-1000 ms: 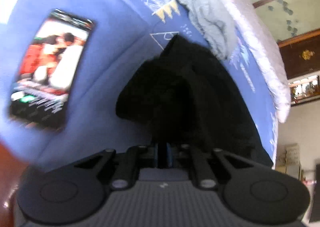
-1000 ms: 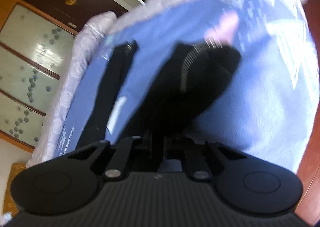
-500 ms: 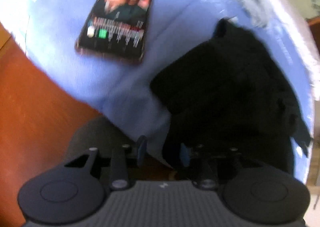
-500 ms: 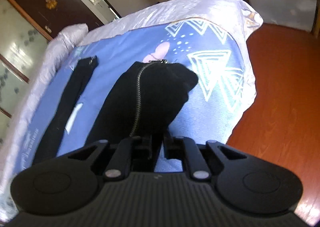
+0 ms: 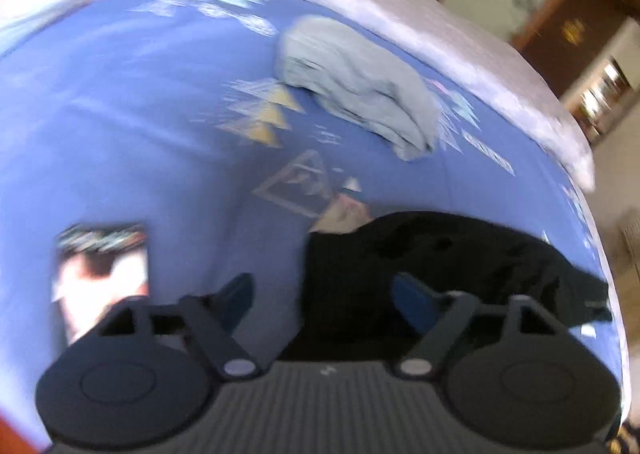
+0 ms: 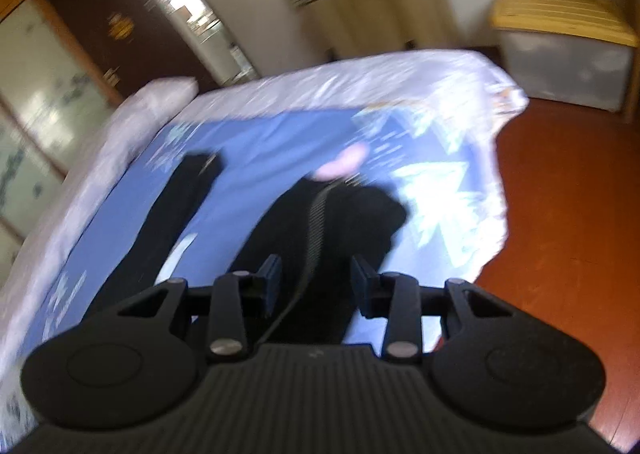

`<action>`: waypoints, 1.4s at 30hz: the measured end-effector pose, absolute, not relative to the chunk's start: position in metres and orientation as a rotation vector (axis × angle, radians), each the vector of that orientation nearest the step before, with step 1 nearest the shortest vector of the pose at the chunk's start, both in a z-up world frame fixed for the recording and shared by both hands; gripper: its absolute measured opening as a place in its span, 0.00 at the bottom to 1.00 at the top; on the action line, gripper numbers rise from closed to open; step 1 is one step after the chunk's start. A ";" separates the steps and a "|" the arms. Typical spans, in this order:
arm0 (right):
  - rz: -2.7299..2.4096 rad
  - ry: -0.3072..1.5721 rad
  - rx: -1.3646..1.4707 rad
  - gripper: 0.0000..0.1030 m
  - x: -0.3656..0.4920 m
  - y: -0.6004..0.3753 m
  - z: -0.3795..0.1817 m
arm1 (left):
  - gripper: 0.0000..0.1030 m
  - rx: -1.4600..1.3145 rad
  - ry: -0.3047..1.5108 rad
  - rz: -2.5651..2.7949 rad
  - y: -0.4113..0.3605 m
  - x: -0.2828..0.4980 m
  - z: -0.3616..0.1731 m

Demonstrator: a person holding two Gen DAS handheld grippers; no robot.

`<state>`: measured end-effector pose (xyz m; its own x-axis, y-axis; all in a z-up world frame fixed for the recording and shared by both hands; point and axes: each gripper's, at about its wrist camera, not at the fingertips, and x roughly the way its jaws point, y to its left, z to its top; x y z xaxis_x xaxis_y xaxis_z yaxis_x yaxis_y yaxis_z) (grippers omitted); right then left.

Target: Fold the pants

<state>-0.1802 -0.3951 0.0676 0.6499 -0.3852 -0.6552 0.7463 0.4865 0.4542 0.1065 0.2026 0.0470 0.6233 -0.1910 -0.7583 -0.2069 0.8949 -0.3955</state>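
Observation:
The black pants (image 5: 440,254) lie bunched on the blue patterned bed sheet (image 5: 120,113). My left gripper (image 5: 324,296) is open just above their near edge and holds nothing. In the right wrist view the pants (image 6: 328,221) lie lengthwise with a zipper line down the middle, and a separate black leg or strip (image 6: 172,205) lies to the left. My right gripper (image 6: 316,286) is open over the pants' near end and holds nothing.
A crumpled grey garment (image 5: 360,85) lies farther back on the bed. A printed card or magazine (image 5: 100,274) lies at the left. A white quilt (image 6: 320,77) edges the bed. A red wood floor (image 6: 560,213) and a storage bin (image 6: 568,53) are at the right.
Both grippers were shut on the black pants a second ago. Both have opened and let go, and the pants now lie on the bed. Both cameras have pulled back.

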 end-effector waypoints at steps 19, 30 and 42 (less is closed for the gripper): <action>-0.597 0.648 0.645 0.40 -0.110 -0.347 0.050 | 0.13 -0.463 0.823 0.284 0.207 0.213 0.028; -0.582 0.615 0.652 0.40 -0.137 -0.351 0.059 | 0.85 -0.625 0.881 0.244 0.256 0.144 0.041; -0.795 0.431 0.853 0.40 -0.206 -0.430 0.056 | 0.86 -0.727 0.893 0.138 0.249 0.006 0.036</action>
<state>-0.2064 -0.4301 0.0561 0.6410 -0.4440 -0.6261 0.7669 0.4030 0.4994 0.0061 0.2490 0.0360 0.6352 -0.1809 -0.7508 -0.3989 0.7557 -0.5195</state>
